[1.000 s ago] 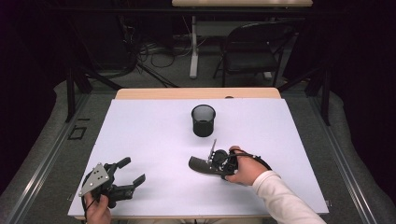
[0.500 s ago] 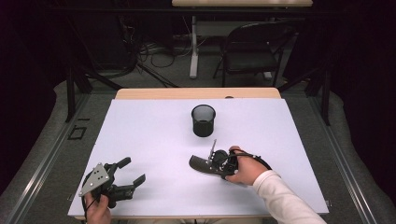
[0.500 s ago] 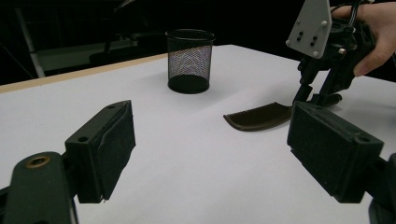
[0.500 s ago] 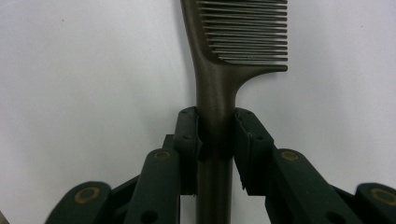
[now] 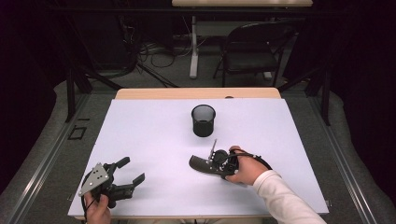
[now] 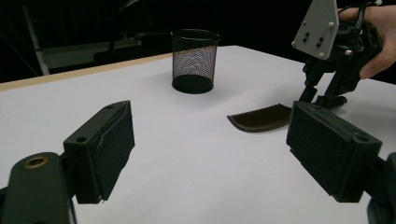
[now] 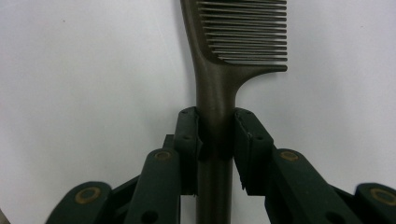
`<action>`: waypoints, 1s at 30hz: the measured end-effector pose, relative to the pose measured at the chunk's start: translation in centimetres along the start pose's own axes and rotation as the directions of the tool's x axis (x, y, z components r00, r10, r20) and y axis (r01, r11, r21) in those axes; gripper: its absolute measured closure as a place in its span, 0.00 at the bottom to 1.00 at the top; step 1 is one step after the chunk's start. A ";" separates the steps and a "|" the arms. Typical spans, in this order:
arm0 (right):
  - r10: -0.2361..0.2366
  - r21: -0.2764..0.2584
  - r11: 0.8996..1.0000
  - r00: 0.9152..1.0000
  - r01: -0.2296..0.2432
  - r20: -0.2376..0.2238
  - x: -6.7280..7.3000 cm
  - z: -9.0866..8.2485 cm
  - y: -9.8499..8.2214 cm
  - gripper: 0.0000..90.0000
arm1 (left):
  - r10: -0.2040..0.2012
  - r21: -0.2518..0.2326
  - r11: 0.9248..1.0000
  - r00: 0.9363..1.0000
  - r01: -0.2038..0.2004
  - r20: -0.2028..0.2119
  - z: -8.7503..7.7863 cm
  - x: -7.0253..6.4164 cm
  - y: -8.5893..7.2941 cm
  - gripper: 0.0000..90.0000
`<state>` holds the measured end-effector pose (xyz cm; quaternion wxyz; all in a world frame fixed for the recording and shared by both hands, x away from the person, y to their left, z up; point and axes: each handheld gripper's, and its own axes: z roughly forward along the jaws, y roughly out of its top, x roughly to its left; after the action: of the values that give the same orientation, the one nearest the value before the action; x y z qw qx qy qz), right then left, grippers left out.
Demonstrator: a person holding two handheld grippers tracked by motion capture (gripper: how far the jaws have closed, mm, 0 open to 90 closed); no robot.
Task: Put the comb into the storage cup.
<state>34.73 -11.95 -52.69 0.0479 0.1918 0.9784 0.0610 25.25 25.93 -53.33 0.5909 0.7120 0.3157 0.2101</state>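
Right gripper view: right gripper [image 7: 215, 140] clamped on comb [image 7: 219, 93] handle, unmoved since before; ready to lift toward cup [image 5: 203, 120].

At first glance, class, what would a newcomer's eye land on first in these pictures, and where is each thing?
The dark comb stands out on the white table: the right gripper has its fingers shut on the handle, near the table's middle. Behind it, toward the far edge, stands a black mesh cup. At the near left corner, the left gripper waits with fingers wide apart.
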 end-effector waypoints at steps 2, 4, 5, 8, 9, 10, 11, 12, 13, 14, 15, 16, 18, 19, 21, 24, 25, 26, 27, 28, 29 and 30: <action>0.003 -0.001 1.000 1.000 -0.003 0.001 0.0 0.0 0.0 0.81 | 0.000 0.002 1.000 1.000 0.000 -0.003 0.0 0.0 0.0 0.17; 0.000 -0.001 1.000 1.000 0.000 0.001 0.0 0.0 0.0 0.81 | 0.001 0.004 1.000 1.000 -0.001 -0.003 0.0 0.0 0.0 0.17; 0.003 -0.003 1.000 1.000 -0.003 -0.003 0.0 0.0 -0.1 0.81 | 0.002 0.005 1.000 1.000 -0.002 -0.005 0.0 0.0 0.0 0.17; 0.006 -0.007 1.000 1.000 -0.006 -0.008 0.1 -0.1 -0.1 0.81 | 0.005 0.008 1.000 1.000 -0.005 -0.008 0.1 0.0 0.0 0.17; 0.003 -0.007 1.000 1.000 -0.003 -0.008 0.1 -0.1 -0.1 0.81 | 0.005 0.008 1.000 1.000 -0.005 -0.009 0.1 0.0 0.0 0.17; 0.002 -0.007 1.000 1.000 -0.002 -0.007 0.1 -0.1 -0.1 0.81 | 0.005 0.009 1.000 1.000 -0.005 -0.009 0.1 -0.1 0.0 0.17; -0.001 -0.004 1.000 1.000 0.001 -0.005 0.1 -0.2 -0.1 0.81 | 0.006 0.009 1.000 1.000 -0.006 -0.009 0.1 -0.1 0.0 0.17; 0.003 0.012 1.000 1.000 -0.002 -0.009 0.1 -0.3 -0.1 0.81 | 0.006 0.009 1.000 1.000 -0.006 -0.009 0.1 -0.1 0.0 0.17; 0.005 -0.015 1.000 1.000 -0.005 -0.004 0.2 -0.2 -0.2 0.81 | 0.006 0.009 1.000 1.000 -0.006 -0.009 0.1 -0.1 0.0 0.17; 0.004 -0.024 1.000 1.000 -0.004 -0.002 0.1 -0.2 -0.2 0.81 | 0.003 0.013 1.000 1.000 -0.003 -0.006 0.1 -0.1 0.1 0.17; 0.003 -0.028 1.000 1.000 -0.003 0.000 0.1 -0.3 -0.2 0.81 | 0.003 0.013 1.000 1.000 -0.003 -0.006 0.1 -0.1 0.1 0.17; 0.005 -0.030 1.000 1.000 -0.005 0.000 0.1 -0.3 -0.2 0.81 | 0.004 0.016 1.000 1.000 -0.004 -0.006 0.2 -0.1 0.1 0.17; 0.005 -0.032 0.999 1.000 -0.005 0.000 0.1 -0.3 -0.2 0.81 | 0.004 0.018 1.000 1.000 -0.004 -0.012 0.2 -0.1 0.1 0.17; 0.008 -0.036 0.999 1.000 -0.008 0.002 0.1 -0.4 -0.2 0.81 | 0.004 0.020 1.000 1.000 -0.004 -0.011 0.2 -0.1 0.1 0.17; 0.007 -0.046 0.999 1.000 -0.006 0.007 0.1 -0.4 -0.2 0.81 | 0.006 0.023 1.000 1.000 -0.005 -0.013 0.3 -0.1 0.1 0.17; 0.009 -0.052 0.999 1.000 -0.008 0.006 0.1 -0.6 -0.2 0.81 | -0.001 0.026 1.000 1.000 0.001 -0.018 0.3 -0.1 0.1 0.17; 0.008 -0.060 0.998 1.000 -0.008 0.006 0.1 -0.6 -0.2 0.81 | -0.004 0.028 1.000 1.000 0.005 -0.021 0.3 -0.1 0.1 0.17; 0.006 -0.064 0.998 1.000 -0.006 0.007 0.1 -0.7 -0.2 0.81 | -0.009 0.027 1.000 1.000 0.009 -0.022 0.3 0.0 0.1 0.17; 0.009 -0.069 0.998 1.000 -0.008 0.007 0.1 -0.8 -0.2 0.81 | -0.013 0.028 1.000 1.000 0.014 -0.021 0.3 0.0 0.2 0.17; 0.007 -0.077 0.997 1.000 -0.007 0.008 0.1 -0.9 -0.2 0.81 | -0.020 0.027 0.999 1.000 0.020 -0.020 0.4 0.0 0.2 0.17; 0.011 -0.090 0.996 1.000 -0.010 0.010 0.1 -1.0 -0.2 0.81 | -0.032 0.031 0.999 0.999 0.033 -0.016 0.4 0.0 0.2 0.17; 0.012 -0.100 0.995 1.000 -0.011 0.007 0.1 -1.1 -0.2 0.81 | -0.033 0.035 0.999 0.999 0.034 -0.013 0.5 0.0 0.3 0.17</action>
<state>34.38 -12.23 -51.69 0.0610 0.1951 0.9728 0.1093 25.64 25.58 -53.14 0.5796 0.7157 0.3350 0.1989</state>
